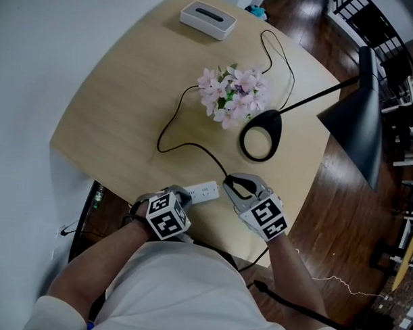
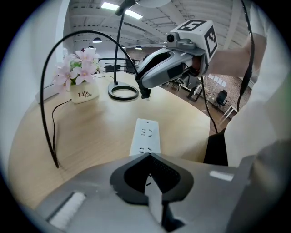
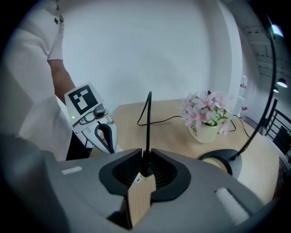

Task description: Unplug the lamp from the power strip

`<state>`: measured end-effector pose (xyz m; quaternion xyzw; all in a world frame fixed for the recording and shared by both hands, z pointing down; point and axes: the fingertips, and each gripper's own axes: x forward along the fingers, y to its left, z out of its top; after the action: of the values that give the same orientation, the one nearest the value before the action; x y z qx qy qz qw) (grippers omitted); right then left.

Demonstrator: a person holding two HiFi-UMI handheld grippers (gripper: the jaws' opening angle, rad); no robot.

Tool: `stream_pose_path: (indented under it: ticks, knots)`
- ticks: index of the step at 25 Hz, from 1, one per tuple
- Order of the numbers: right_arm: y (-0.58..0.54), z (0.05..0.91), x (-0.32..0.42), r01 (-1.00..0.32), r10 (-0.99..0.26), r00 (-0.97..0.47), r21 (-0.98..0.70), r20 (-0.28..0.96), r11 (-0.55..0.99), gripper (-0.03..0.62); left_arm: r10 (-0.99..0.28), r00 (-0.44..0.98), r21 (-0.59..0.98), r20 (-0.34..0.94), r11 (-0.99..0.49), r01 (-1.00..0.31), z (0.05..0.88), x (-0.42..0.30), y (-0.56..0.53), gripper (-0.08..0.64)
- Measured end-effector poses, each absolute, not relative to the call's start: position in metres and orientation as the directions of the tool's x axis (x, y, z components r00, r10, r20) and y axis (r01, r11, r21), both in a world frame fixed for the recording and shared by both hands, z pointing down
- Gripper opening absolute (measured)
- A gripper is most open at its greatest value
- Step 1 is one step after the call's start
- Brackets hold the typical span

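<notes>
**A:** Where was the plug (image 2: 145, 94)?

**B:** Clamped in the right tongs (image 3: 146, 164) and held just above the power strip (image 2: 146, 136), apart from it. Every socket I could see was bare. The strip lay at the desk's (image 1: 120, 117) 6 o'clock edge in the head view, with its long axis running about 9 to 3.

**A:** And the left tongs (image 2: 148, 157)?

**B:** Shut together with nothing between them, the tips at the strip's 9 o'clock end. I couldn't tell whether they were pressing on it.

**A:** Which way did the plug point?

**B:** Its pins seemed to aim down at the desk. The cord (image 3: 148, 127) left it toward 11 o'clock and looped round to the lamp (image 1: 360, 126) at 2 o'clock.

**A:** How would it handle?

**B:** I'd say the plug was small, hard and light, best taken by its body. The cord looked limp and springy, so it would probably trail and tug. The strip looked light enough to slide or lift unless pinned.
</notes>
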<state>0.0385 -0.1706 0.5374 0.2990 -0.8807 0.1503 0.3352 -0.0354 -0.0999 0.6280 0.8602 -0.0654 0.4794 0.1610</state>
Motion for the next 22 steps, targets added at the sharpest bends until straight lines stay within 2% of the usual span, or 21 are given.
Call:
stream_pose_path:
  ticks: [4, 10, 17, 22]
  knots:
    - [-0.168, 0.545, 0.088, -0.689, -0.461, -0.531, -0.046, 0.711, 0.723, 0.066, 0.036, 0.531, 0.219, 0.847, -0.933, -0.286, 0.627, -0.037, -0.100, 0.000]
    - [-0.155, 0.574, 0.152, -0.741, -0.437, -0.432, -0.035, 0.788, 0.670, 0.067, 0.017, 0.528, 0.217, 0.849, -0.922, -0.320, 0.629, -0.037, -0.101, 0.000]
    - [-0.140, 0.609, 0.187, -0.774, -0.354, -0.359, -0.064, 0.864, 0.629, 0.067, -0.028, 0.509, 0.187, 0.860, -0.912, -0.365, 0.630, -0.037, -0.102, 0.002]
    - [-0.137, 0.627, 0.196, -0.783, -0.337, -0.365, -0.090, 0.868, 0.616, 0.071, -0.056, 0.489, 0.167, 0.870, -0.900, -0.402, 0.630, -0.038, -0.103, 0.002]
